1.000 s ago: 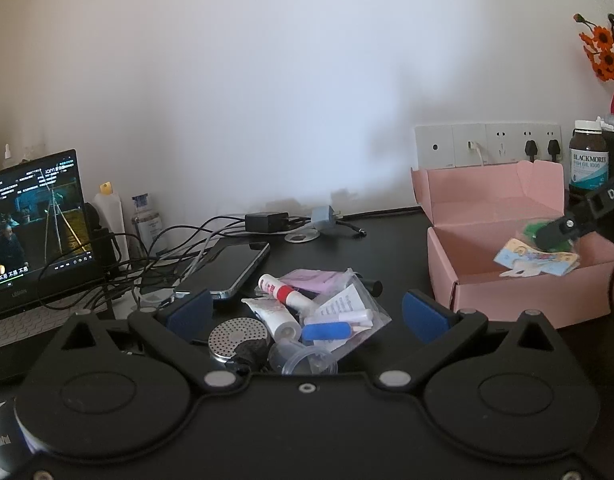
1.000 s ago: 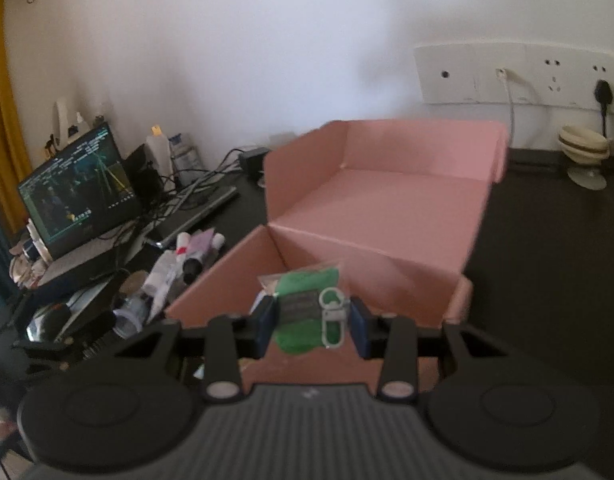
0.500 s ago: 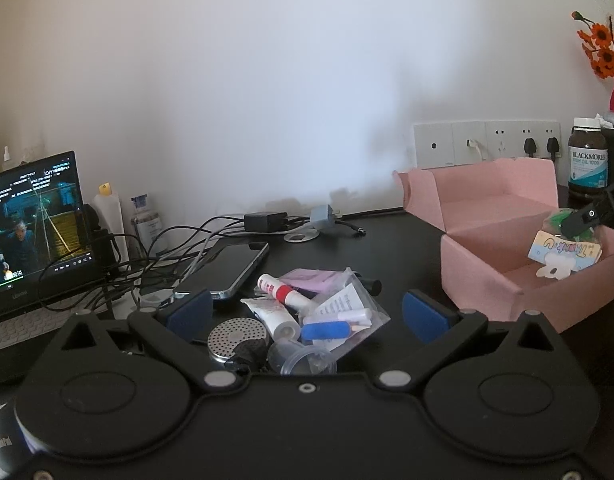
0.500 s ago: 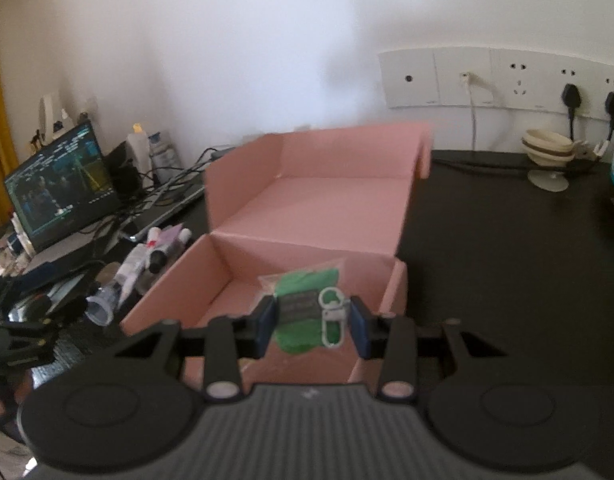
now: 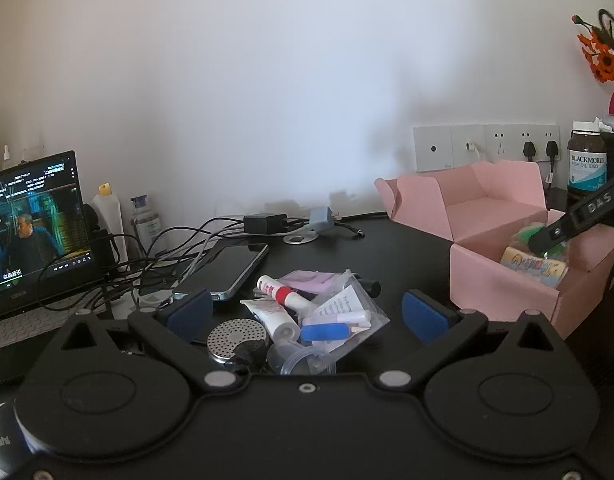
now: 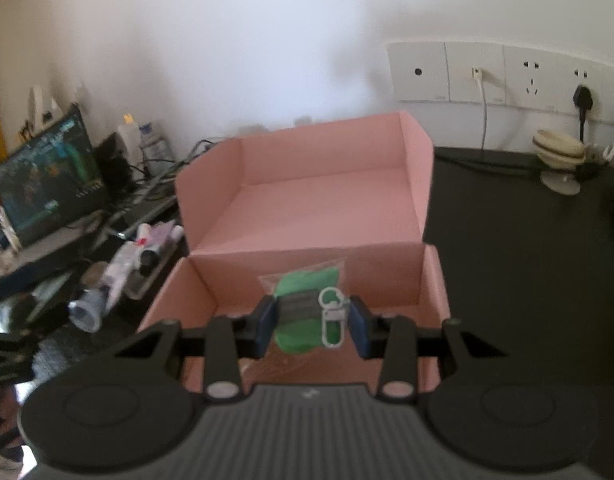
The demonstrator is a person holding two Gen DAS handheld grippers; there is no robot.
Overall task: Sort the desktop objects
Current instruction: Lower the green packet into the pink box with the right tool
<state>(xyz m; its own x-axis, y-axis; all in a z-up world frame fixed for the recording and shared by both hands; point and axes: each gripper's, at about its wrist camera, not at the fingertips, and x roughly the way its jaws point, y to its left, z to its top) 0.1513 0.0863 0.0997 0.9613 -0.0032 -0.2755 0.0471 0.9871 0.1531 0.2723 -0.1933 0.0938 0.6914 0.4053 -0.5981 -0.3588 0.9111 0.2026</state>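
Right gripper (image 6: pixel 311 326): jaws pinching a clear bag with green item (image 6: pixel 307 292), lower centre of frame, over the open pink box (image 6: pixel 307 200). Left gripper (image 5: pixel 305 312): jaws spread, empty, above toiletry clutter (image 5: pixel 307 312) on the worktop (image 5: pixel 407 248).

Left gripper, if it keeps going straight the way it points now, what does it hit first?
Probably the clear plastic bag of small items lying between the open left gripper's pads, on the black desk; depth is unclear.

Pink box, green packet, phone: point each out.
Pink box (image 6: pixel 307 196), right wrist view, inside of open lid.
Green packet (image 6: pixel 303 284), right wrist view, upper green part.
Phone (image 5: pixel 227 268), left wrist view, middle of screen.
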